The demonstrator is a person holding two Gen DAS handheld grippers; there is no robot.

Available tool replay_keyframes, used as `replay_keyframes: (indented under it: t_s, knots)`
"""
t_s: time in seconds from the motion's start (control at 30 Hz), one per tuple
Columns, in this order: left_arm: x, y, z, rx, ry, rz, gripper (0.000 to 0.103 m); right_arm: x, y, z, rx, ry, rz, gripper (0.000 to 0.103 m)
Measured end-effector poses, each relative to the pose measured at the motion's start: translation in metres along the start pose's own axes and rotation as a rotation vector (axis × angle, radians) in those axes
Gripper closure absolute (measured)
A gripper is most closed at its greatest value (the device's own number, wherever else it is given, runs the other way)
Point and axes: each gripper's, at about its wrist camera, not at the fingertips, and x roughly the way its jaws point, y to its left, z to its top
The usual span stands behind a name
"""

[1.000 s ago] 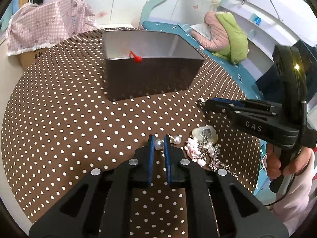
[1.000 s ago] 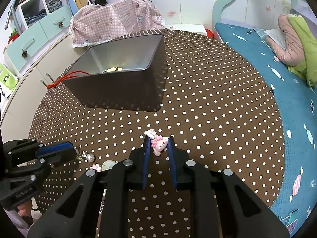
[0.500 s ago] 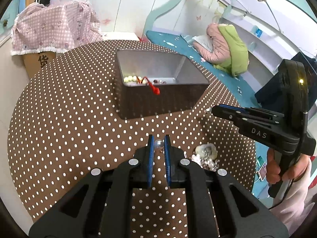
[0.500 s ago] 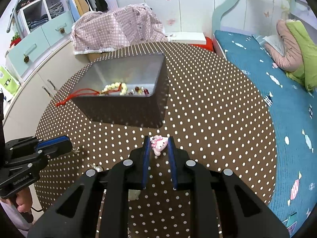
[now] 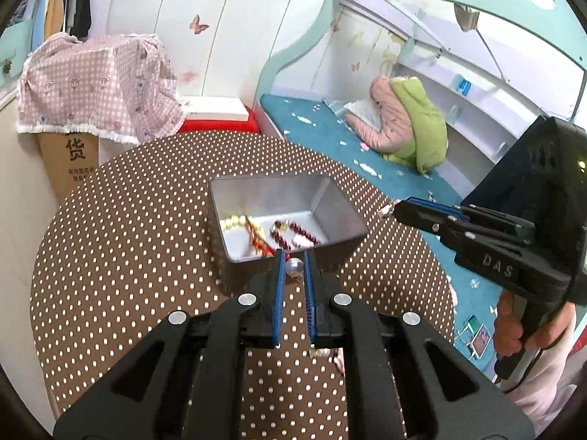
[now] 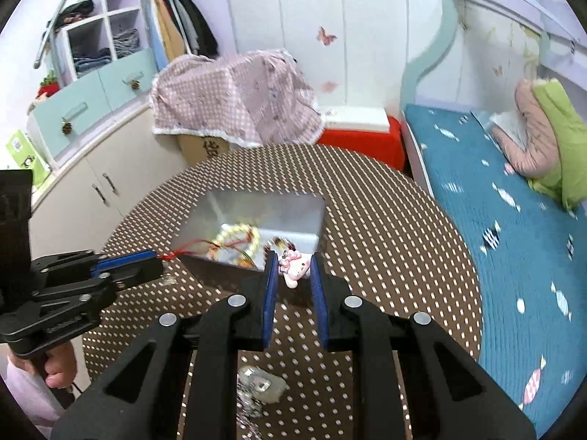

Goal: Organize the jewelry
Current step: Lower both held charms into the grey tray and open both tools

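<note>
Lettering "DAS" marks right claw (image 6: 292,275) (clamping pink charm (image 6: 294,265)); left claw (image 5: 292,267) pinches seemingly pearl bead (image 5: 294,267).

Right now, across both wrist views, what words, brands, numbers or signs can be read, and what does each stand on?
"DAS": raised letters on the side of the black right gripper, seen from the left wrist.
"货": large black character on the brown cardboard box under the pink checked cloth; smaller lines below it are too small to read.
Embossed word on the black left gripper, right wrist view: too blurred to read.
Green packet by the cupboard: print unreadable.
</note>
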Motion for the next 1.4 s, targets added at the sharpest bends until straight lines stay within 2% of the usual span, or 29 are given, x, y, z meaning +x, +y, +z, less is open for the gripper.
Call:
replay_keyframes:
  t_s: [0.4, 0.67, 0.77, 0.9, 1.4]
  knots:
    - [0.046, 0.012, 0.018, -0.040, 0.062, 0.023, 0.093, 0.037, 0.005, 0.010, -0.025, 0.057, 0.029, 0.086]
    - [0.057, 0.017, 0.021, -0.047, 0.094, 0.031, 0.092, 0.047, 0.004, 0.012, -0.034, 0.075, 0.042, 0.085]
    - [0.058, 0.018, 0.021, -0.056, 0.107, 0.040, 0.083, 0.046, 0.003, 0.011, -0.035, 0.078, 0.038, 0.079]
    - [0.056, 0.017, 0.019, -0.053, 0.107, 0.042, 0.083, 0.045, 0.003, 0.011, -0.031, 0.077, 0.040, 0.075]
    - [0.035, 0.003, 0.007, -0.026, 0.092, 0.040, 0.083, 0.031, 0.001, 0.003, -0.011, 0.068, 0.024, 0.071]
